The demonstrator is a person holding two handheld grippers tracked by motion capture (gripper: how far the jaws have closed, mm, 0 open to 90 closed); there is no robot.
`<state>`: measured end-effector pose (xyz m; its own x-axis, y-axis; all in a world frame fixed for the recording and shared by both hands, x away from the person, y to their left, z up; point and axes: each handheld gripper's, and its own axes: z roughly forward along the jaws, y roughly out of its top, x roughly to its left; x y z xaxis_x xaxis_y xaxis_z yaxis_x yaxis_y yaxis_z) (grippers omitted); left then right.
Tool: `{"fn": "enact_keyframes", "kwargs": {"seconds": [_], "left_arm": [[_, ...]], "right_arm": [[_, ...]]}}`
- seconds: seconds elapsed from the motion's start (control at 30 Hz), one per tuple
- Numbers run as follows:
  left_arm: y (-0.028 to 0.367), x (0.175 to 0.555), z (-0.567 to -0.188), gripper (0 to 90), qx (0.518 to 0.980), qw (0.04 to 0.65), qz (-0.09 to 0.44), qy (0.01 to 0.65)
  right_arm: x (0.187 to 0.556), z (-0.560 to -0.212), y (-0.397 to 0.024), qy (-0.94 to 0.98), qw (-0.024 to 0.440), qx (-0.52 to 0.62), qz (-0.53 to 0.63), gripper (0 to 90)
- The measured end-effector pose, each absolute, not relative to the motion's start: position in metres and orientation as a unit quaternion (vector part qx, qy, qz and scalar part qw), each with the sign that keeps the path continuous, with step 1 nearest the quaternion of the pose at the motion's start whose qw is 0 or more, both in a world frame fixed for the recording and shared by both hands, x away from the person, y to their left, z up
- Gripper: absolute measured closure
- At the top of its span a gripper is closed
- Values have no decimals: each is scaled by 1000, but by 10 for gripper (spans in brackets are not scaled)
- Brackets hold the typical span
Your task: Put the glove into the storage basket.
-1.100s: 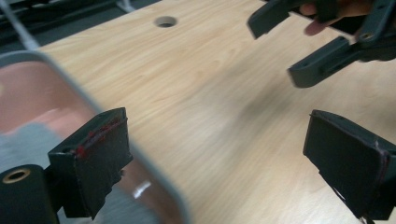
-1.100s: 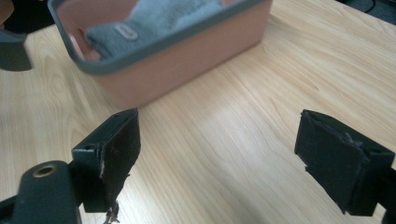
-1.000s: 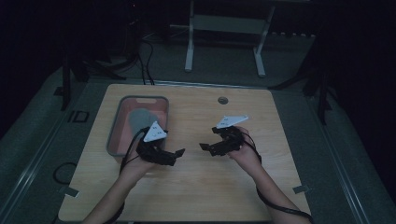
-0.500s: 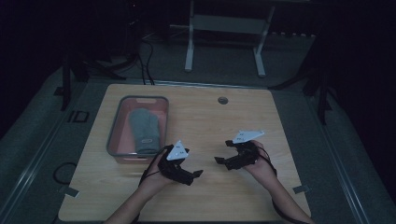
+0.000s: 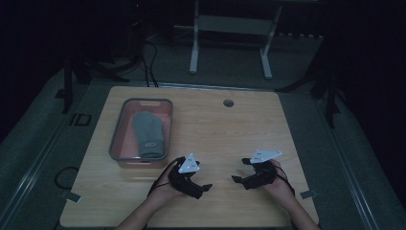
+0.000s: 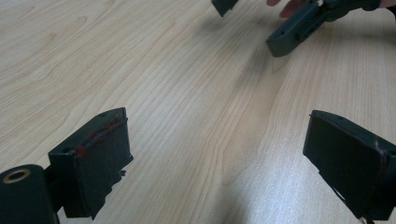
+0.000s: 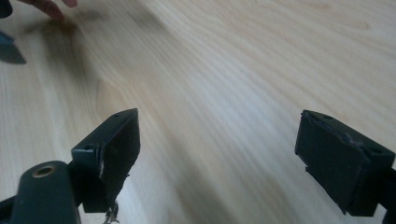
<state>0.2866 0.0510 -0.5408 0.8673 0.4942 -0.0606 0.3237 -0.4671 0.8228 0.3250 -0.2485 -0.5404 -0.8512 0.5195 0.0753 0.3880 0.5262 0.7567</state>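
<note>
Lying lengthwise in the pink grey-rimmed plastic tray [image 5: 116,143], grey knitted mitten [image 5: 147,134] beyond nearer left gripper [image 5: 203,190]; right gripper [image 5: 238,170] farther, both fingers apart, empty.

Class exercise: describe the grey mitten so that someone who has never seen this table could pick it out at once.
Start at the wooden table and go to its far left part, where a grey-rimmed pink tray sits. The grey mitten lies flat inside the tray, the one soft thing there, away from both grippers near the front edge.
</note>
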Motion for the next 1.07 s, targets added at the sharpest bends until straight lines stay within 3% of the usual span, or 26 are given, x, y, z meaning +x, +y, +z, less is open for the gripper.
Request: {"fn": "enact_keyframes", "kwargs": {"seconds": [0.63,1.07], "left_arm": [[47,276,-551,77,849,465,85,235],[49,273,-554,77,848,467,88,233]], "right_arm": [[291,-555,-318,846,110,321,411,140],[289,-556,-324,843,129,317,415,141]]}}
